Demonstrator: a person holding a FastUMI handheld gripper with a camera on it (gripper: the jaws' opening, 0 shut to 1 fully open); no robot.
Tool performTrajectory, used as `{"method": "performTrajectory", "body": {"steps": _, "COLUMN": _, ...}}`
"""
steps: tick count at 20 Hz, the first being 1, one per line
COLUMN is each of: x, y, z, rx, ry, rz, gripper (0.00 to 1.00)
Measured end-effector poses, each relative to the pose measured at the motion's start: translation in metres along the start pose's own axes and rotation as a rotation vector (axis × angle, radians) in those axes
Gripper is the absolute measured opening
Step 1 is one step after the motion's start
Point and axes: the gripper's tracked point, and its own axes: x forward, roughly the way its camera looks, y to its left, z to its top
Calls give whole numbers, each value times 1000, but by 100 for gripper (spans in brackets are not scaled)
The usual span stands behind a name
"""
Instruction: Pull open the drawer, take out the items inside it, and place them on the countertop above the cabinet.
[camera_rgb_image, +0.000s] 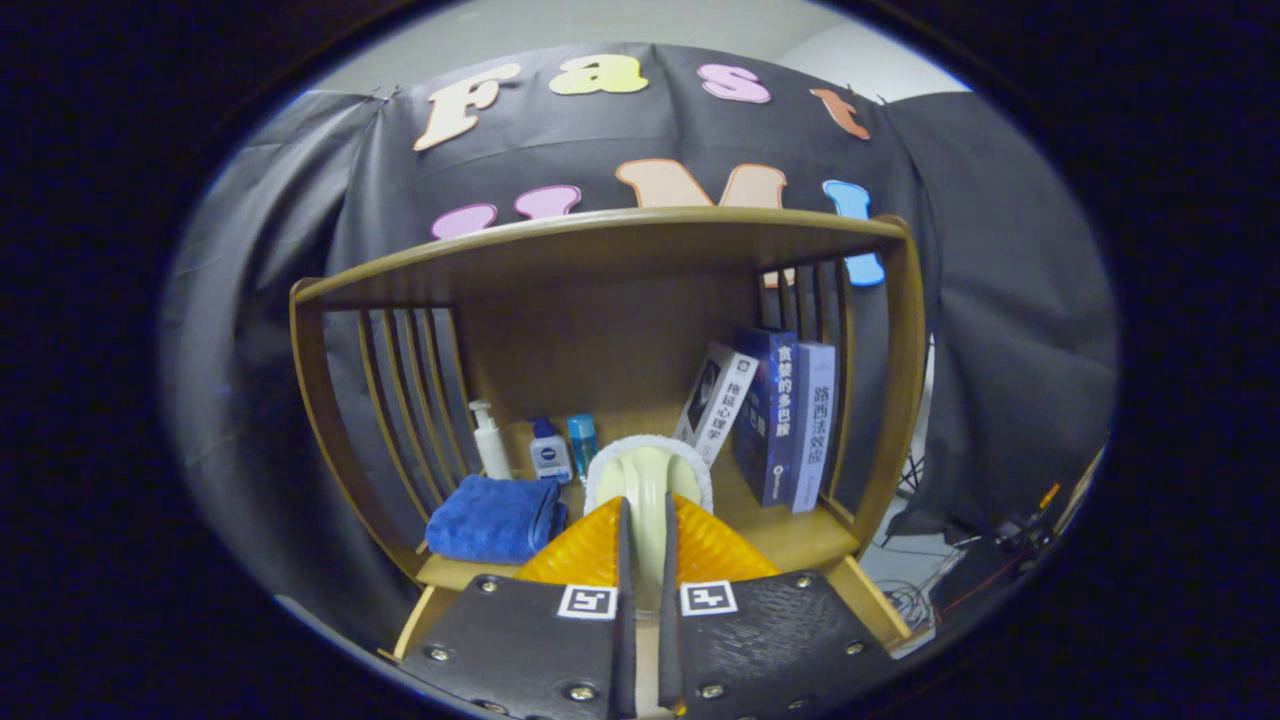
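Gripping a cream-handled brush with a white fluffy head (645, 478), my gripper (645, 560) has both fingers pressed on its handle. Ahead: wooden countertop shelf (790, 535); folded blue towel (495, 518) at ten o'clock, three upright books (775, 415) at one o'clock.
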Motion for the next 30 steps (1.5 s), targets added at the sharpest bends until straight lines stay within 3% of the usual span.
{"method": "performTrajectory", "body": {"steps": 6, "x": 51, "y": 25, "z": -17, "rx": -62, "ry": -6, "rz": 26, "gripper": 9}}
{"method": "performTrajectory", "body": {"steps": 15, "x": 147, "y": 36, "z": -125, "rx": -58, "ry": 118, "rz": 11, "gripper": 9}}
{"method": "performTrajectory", "body": {"steps": 20, "x": 188, "y": 32, "z": -136, "rx": -41, "ry": 107, "rz": -14, "gripper": 9}}
{"method": "performTrajectory", "body": {"steps": 25, "x": 188, "y": 28, "z": -129, "rx": -103, "ry": 74, "rz": -52, "gripper": 10}}
{"method": "performTrajectory", "body": {"steps": 26, "x": 184, "y": 23, "z": -125, "rx": -112, "ry": 58, "rz": -75, "gripper": 15}}
{"method": "performTrajectory", "body": {"steps": 30, "x": 160, "y": 34, "z": -112, "rx": -111, "ry": 30, "rz": -64, "gripper": 71}}
